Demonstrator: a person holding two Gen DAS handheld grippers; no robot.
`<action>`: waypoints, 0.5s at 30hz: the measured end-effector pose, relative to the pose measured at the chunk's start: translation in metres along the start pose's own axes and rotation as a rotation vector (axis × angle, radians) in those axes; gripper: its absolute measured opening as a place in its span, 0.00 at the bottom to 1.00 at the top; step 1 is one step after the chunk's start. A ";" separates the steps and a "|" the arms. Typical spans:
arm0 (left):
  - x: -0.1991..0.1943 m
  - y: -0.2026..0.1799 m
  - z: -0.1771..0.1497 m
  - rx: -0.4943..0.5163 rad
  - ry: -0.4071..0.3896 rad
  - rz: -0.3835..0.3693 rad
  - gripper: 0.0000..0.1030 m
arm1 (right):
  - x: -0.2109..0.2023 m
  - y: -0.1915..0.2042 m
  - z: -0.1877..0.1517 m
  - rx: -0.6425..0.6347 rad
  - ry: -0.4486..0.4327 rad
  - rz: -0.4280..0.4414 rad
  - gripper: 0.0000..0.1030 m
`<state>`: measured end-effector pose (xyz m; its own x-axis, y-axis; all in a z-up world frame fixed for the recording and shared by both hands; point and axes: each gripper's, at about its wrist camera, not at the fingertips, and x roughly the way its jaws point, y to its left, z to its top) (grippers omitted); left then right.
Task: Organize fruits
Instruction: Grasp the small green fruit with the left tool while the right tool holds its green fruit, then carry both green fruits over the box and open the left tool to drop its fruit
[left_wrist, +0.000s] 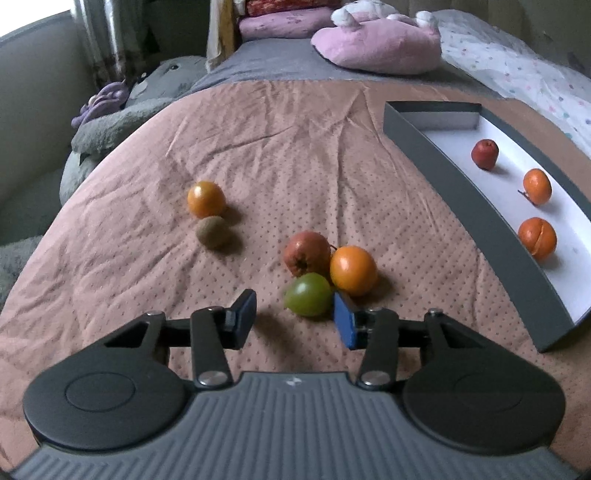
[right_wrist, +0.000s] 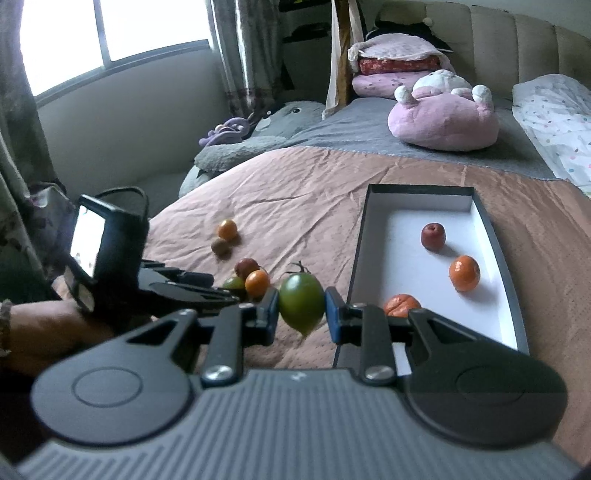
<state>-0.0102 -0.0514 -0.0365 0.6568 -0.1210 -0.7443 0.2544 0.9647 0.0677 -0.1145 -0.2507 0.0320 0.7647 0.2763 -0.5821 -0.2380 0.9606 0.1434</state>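
My right gripper (right_wrist: 302, 312) pinches a green fruit (right_wrist: 301, 307) between its two blue pads. I hold it up in the air, above the pink blanket (right_wrist: 306, 184) and just beside the near corner of the box (right_wrist: 357, 258).

My left gripper (left_wrist: 293, 319) has its fingers apart, with nothing squeezed between them. It points down at a little pile of three fruits on the blanket: a light green one (left_wrist: 308, 294), an orange one (left_wrist: 353, 270) and a red one (left_wrist: 307, 253). They all touch each other. My right pad (left_wrist: 344, 325) is right next to the light green one, but I cannot tell if it touches. That fruit sits off to the right side, not in the middle of my fingers.

Farther away on the blanket lie another orange fruit (left_wrist: 205, 198) and a brown fuzzy fruit (left_wrist: 212, 231), close together.

The box has dark walls and a white floor. Inside it sit a dark red fruit (right_wrist: 433, 236) and two orange fruits (right_wrist: 464, 273) (right_wrist: 400, 304), set apart in a row.
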 end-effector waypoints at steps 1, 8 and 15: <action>0.002 -0.001 0.000 0.008 -0.001 -0.001 0.50 | -0.001 0.000 0.001 -0.001 -0.003 -0.002 0.29; 0.001 -0.003 -0.001 0.019 -0.003 -0.046 0.32 | -0.015 -0.002 0.004 -0.009 -0.035 -0.023 0.29; -0.015 0.004 -0.001 -0.023 -0.033 -0.025 0.31 | -0.030 -0.003 0.006 -0.024 -0.062 -0.033 0.29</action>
<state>-0.0193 -0.0457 -0.0258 0.6736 -0.1524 -0.7232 0.2551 0.9663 0.0340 -0.1336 -0.2616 0.0540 0.8079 0.2462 -0.5353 -0.2257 0.9685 0.1049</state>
